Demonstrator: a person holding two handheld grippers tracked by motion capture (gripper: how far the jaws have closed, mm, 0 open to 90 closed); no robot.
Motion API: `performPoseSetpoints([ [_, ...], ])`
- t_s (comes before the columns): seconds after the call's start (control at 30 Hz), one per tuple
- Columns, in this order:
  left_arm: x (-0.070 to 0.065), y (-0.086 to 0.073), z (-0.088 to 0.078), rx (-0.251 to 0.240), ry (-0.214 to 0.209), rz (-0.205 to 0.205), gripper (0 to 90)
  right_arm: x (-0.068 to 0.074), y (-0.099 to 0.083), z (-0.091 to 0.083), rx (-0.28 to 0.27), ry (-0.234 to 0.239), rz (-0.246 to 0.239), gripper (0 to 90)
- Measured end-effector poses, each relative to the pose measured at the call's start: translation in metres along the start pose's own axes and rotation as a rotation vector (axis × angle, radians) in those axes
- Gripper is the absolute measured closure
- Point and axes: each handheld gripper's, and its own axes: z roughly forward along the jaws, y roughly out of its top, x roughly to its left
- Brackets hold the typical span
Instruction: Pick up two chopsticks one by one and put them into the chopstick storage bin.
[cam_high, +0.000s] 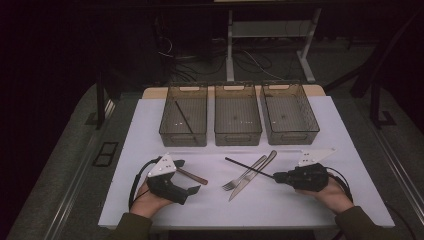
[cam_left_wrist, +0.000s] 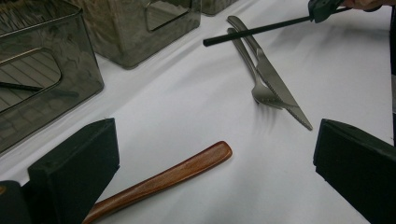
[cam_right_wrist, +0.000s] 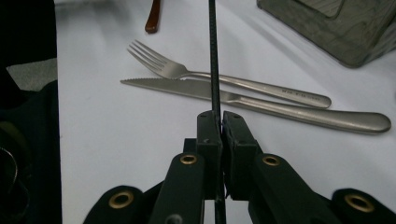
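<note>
Presently we find the right gripper (cam_high: 276, 176) clamped on one end of the black chopstick (cam_high: 247, 167), whose long axis runs up-left over the fork (cam_high: 243, 175) and knife (cam_high: 250, 179), toward the left bin (cam_high: 183, 114) holding its twin. The right hand (cam_high: 327, 192) lies low and level. The left gripper (cam_left_wrist: 215, 158) rests wide open, holding nothing, beside the wooden handle (cam_left_wrist: 163, 179).

Wooden handle (cam_left_wrist: 161, 179) is cut off by the left gripper view's bottom edge, its far end hidden behind the near jaw; in the high view it is partly covered by the left gripper (cam_high: 187, 192). Black chopstick (cam_right_wrist: 214, 60) is cut by the right gripper view's top edge. Engraving on the fork (cam_right_wrist: 224, 77) handle is too small to be read.
</note>
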Motion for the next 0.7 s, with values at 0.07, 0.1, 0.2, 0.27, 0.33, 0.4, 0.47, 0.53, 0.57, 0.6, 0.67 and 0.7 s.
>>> performPoseSetpoints([
  [0.07,0.000,0.000,0.000,0.000,0.001,-0.001,0.0,0.001,0.003,-0.001,-0.009,-0.004,0.008,85.0],
  [0.1,0.000,0.000,0.000,-0.001,0.001,-0.002,0.0,0.001,0.004,-0.002,-0.011,-0.005,0.012,85.0],
  [0.2,0.000,0.000,0.000,-0.005,0.003,-0.005,0.0,0.003,0.008,-0.003,-0.016,-0.015,0.020,84.9],
  [0.27,0.001,0.000,-0.001,-0.005,0.004,-0.004,0.0,0.004,0.012,-0.004,-0.022,-0.022,0.025,84.9],
  [0.33,0.001,0.000,-0.001,-0.006,0.004,-0.003,0.0,0.006,0.017,-0.005,-0.030,-0.029,0.030,84.9],
  [0.4,0.001,0.000,0.000,-0.004,0.003,-0.004,0.0,0.007,0.023,-0.004,-0.031,-0.041,0.032,84.9],
  [0.47,0.001,0.000,-0.001,-0.005,0.004,-0.004,0.0,0.007,0.029,-0.002,-0.032,-0.052,0.028,84.9],
  [0.53,0.001,0.000,0.000,-0.005,0.003,-0.003,0.0,0.008,0.034,-0.001,-0.036,-0.061,0.032,84.9],
  [0.57,0.001,0.000,0.000,-0.005,0.002,-0.003,0.0,0.008,0.037,0.000,-0.038,-0.063,0.030,84.9],
  [0.6,0.001,0.000,0.000,-0.003,0.002,-0.002,0.0,0.008,0.039,0.001,-0.042,-0.069,0.030,84.9],
  [0.67,0.001,0.000,0.000,-0.003,0.002,-0.001,0.0,0.008,0.043,0.003,-0.048,-0.075,0.037,84.9],
  [0.7,0.000,0.000,0.001,-0.004,0.002,-0.002,0.0,0.007,0.045,0.004,-0.053,-0.078,0.032,84.9],
])
